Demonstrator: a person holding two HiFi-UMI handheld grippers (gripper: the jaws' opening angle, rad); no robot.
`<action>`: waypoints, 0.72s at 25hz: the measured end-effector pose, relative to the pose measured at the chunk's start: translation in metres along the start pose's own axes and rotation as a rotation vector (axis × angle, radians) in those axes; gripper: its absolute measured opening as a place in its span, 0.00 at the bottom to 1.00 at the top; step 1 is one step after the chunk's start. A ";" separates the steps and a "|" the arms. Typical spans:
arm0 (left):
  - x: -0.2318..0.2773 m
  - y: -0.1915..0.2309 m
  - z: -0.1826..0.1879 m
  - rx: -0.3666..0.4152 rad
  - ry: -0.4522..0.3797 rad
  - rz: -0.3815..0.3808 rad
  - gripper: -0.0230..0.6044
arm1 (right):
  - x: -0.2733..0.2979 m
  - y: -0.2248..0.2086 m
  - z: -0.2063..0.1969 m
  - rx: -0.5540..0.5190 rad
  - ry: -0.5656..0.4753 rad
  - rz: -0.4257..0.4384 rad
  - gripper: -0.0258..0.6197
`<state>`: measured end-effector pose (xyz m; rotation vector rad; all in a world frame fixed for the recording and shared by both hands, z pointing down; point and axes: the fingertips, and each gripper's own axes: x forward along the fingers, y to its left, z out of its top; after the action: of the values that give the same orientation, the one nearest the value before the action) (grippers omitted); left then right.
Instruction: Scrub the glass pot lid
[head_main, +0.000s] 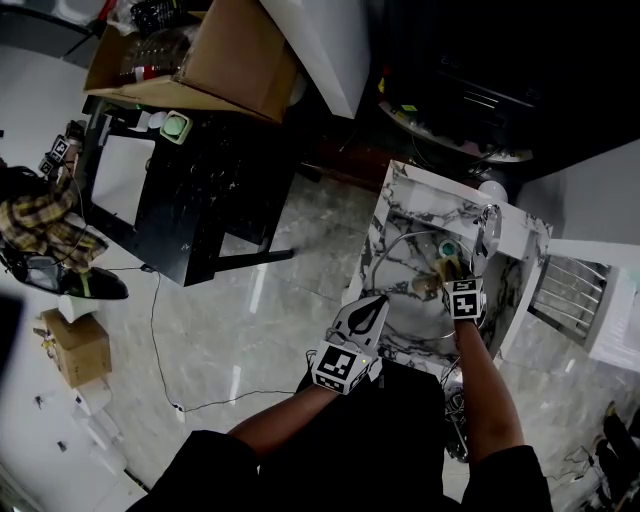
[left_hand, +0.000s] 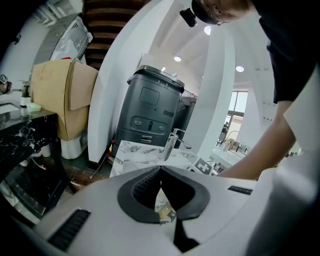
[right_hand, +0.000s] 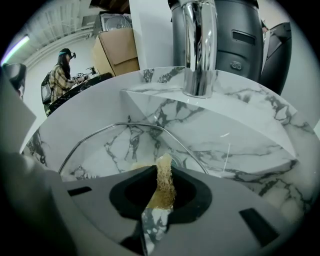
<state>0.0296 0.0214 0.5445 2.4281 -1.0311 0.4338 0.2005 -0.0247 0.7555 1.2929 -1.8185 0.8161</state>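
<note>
The step in hand looks like rubbing sponge on glass. It would go best with the pad pressed flat and swept out to the rim, and with the lid steadied against sliding.

At the bottom centre of the right gripper view, the right tool (right_hand: 162, 172) is clamped on a tan porous scrubbing sponge (right_hand: 164, 185). Whether the sponge's tip touches the round metal-rimmed glass pot lid (right_hand: 120, 147) just beyond cannot be told. The lid lies in the white grey-veined marble sink (right_hand: 240, 135).

The left tool (left_hand: 160, 170) is closed on nothing, apart from the lid. A chrome tap (right_hand: 199, 47) rises at top centre.

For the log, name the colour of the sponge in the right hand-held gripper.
Yellowish-tan sponge; right gripper view.
</note>
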 end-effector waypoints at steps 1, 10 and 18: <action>0.000 -0.001 0.000 -0.001 -0.001 -0.001 0.06 | -0.001 -0.003 -0.002 0.006 0.003 -0.009 0.13; -0.004 -0.017 0.002 -0.027 -0.038 -0.028 0.06 | -0.011 -0.018 -0.010 0.022 0.024 -0.066 0.13; -0.013 -0.024 0.001 -0.050 -0.050 -0.039 0.06 | -0.026 -0.029 -0.021 0.027 0.047 -0.113 0.13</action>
<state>0.0385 0.0431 0.5303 2.4219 -1.0015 0.3317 0.2382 -0.0032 0.7468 1.3697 -1.6865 0.8054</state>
